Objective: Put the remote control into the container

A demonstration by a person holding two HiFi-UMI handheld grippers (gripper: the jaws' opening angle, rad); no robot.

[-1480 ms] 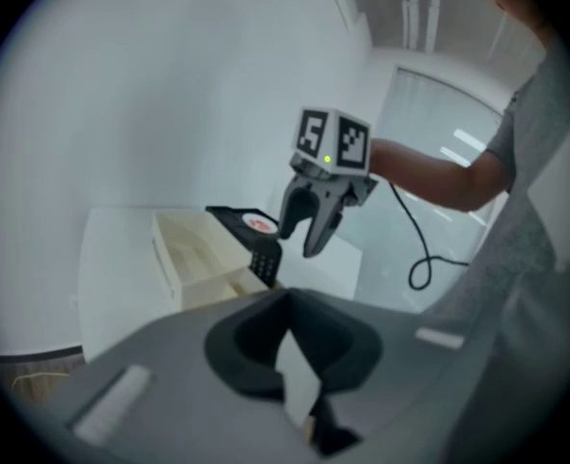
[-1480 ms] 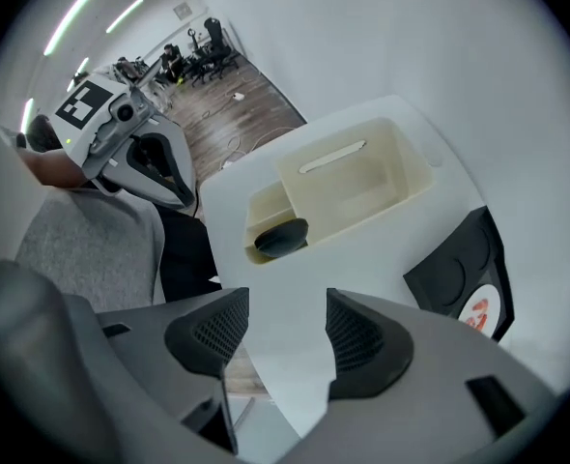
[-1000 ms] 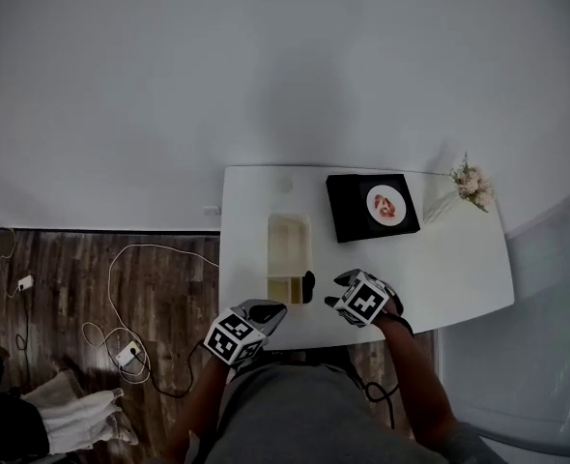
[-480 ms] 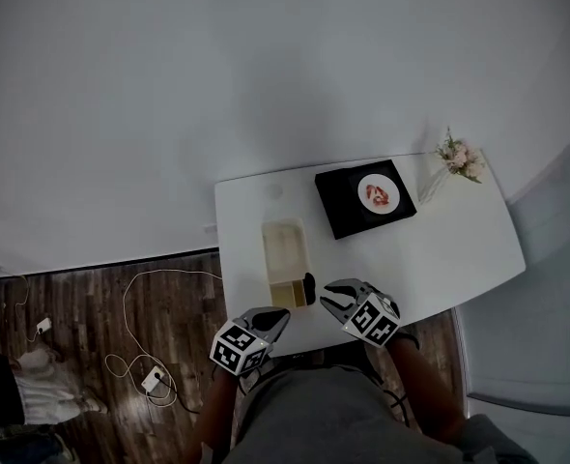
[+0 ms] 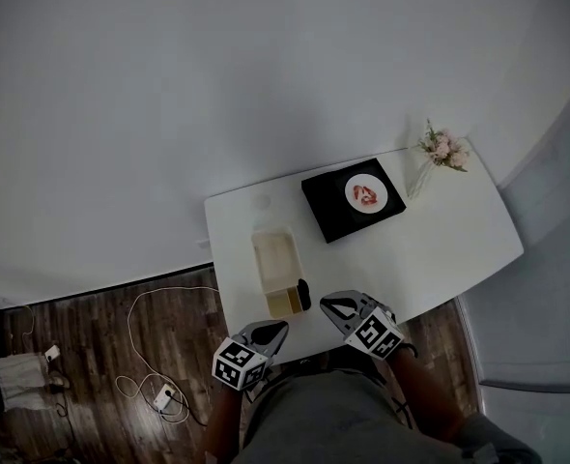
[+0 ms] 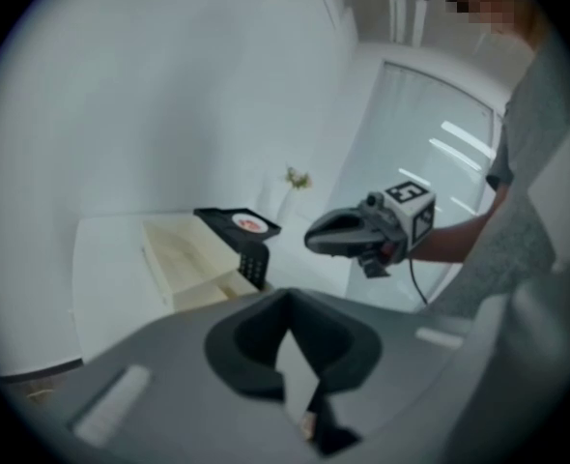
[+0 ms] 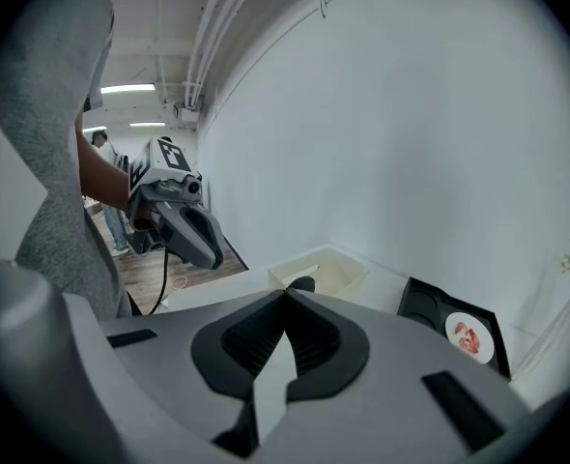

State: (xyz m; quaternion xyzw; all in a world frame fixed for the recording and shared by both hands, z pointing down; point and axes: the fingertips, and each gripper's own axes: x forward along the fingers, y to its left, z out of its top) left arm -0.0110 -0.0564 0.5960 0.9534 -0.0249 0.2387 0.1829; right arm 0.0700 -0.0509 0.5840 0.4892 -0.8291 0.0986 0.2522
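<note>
Remote control stands lower centre in the head view, against the right wall of the container. Left gripper view: left gripper has its jaws pressed together, empty. Right gripper view: right gripper has jaws that have just closed, empty.

surface: white table | centre-left: cream container, black remote control against its near right side | behind: black tray | far right corner: flowers

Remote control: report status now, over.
Left gripper shut, empty. Right gripper just closed, nothing between jaws. Remote control stands at near right edge of container, free of both grippers. Nothing in the way.
</note>
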